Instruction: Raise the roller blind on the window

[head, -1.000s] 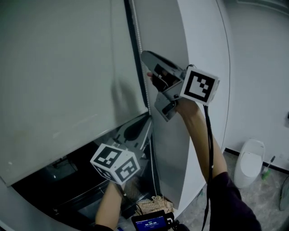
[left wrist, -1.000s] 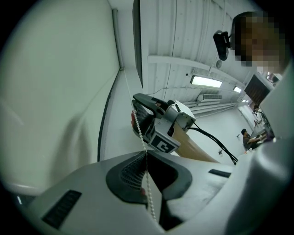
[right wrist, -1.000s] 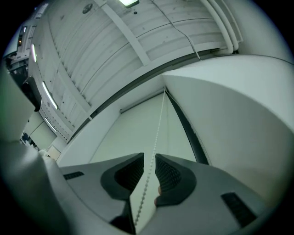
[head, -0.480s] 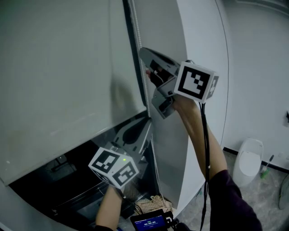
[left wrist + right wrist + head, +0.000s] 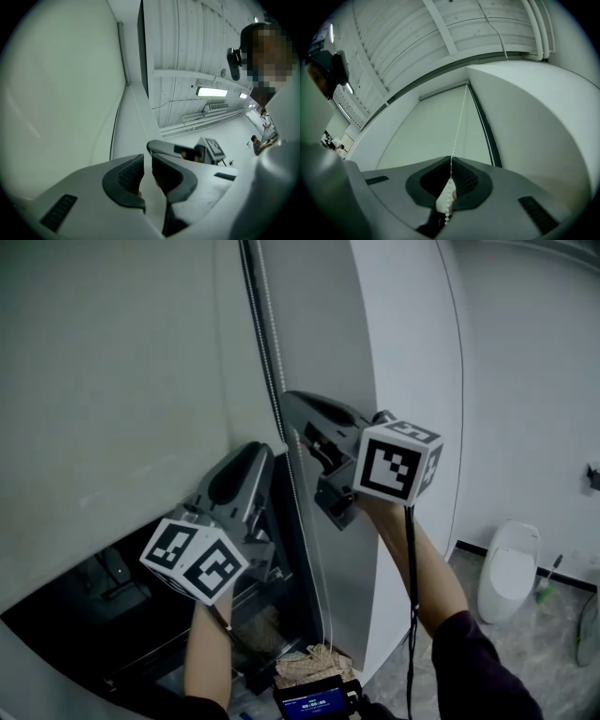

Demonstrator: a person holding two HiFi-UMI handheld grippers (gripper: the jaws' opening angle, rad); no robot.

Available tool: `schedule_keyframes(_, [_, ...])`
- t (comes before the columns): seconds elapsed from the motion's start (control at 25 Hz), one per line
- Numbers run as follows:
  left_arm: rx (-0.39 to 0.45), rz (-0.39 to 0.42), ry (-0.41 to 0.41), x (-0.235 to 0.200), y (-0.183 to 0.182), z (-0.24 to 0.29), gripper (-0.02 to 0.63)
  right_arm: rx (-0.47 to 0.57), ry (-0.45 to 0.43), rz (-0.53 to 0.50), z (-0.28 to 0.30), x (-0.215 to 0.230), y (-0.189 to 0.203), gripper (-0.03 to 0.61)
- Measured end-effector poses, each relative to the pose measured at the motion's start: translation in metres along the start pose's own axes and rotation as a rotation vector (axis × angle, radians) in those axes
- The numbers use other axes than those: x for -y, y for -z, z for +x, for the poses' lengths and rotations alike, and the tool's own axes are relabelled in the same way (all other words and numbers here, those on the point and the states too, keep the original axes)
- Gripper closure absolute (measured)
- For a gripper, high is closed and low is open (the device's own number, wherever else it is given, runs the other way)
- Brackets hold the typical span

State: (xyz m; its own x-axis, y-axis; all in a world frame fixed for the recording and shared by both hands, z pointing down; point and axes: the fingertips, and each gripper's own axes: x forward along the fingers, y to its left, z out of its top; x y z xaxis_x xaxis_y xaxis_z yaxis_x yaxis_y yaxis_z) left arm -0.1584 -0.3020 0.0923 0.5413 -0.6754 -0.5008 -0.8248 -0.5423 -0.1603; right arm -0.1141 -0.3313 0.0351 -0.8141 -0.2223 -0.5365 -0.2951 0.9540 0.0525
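Roller blind [image 5: 112, 409] part-raised; right gripper [image 5: 451, 164] fingers pinch bead chain [image 5: 459, 124]; left gripper [image 5: 147, 161] fingers pressed together.

The roller blind [image 5: 112, 381] is cut off above, its bead chain [image 5: 458, 122] partly hidden in the right gripper [image 5: 451, 164].

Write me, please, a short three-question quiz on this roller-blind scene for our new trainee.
1. What is the right gripper clamped on? A) the bead chain; B) the blind's bottom edge; C) nothing.
2. True or false: in the head view, the left gripper sits higher than the right gripper.
3. Name the white fixture on the floor at the head view's lower right.
Key: 1 A. 2 False; it sits lower. 3 A toilet.
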Motion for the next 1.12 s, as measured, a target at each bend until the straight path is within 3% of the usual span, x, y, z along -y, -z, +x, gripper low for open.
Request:
schedule_keyframes(0.2, [-0.006, 0.020, 0.019, -0.014, -0.026, 0.040, 0.592, -0.046, 0.017, 0.038, -0.018, 0.013, 0.042, 0.563])
schedule_keyframes(0.52, [-0.028, 0.013, 0.064, -0.001, -0.037, 0.085, 0.558, -0.072, 0.021, 0.069, -0.067, -0.007, 0.080, 0.563])
schedule_keyframes(0.96, [-0.058, 0.002, 0.104, 0.023, -0.039, 0.097, 0.561, -0.051, 0.020, 0.075, -0.088, -0.017, 0.070, 0.563])
schedule_keyframes(1.12, [-0.058, -0.017, 0.111, 0.021, -0.042, 0.089, 0.592, -0.048, 0.015, 0.071, -0.087, -0.024, 0.070, 0.563])
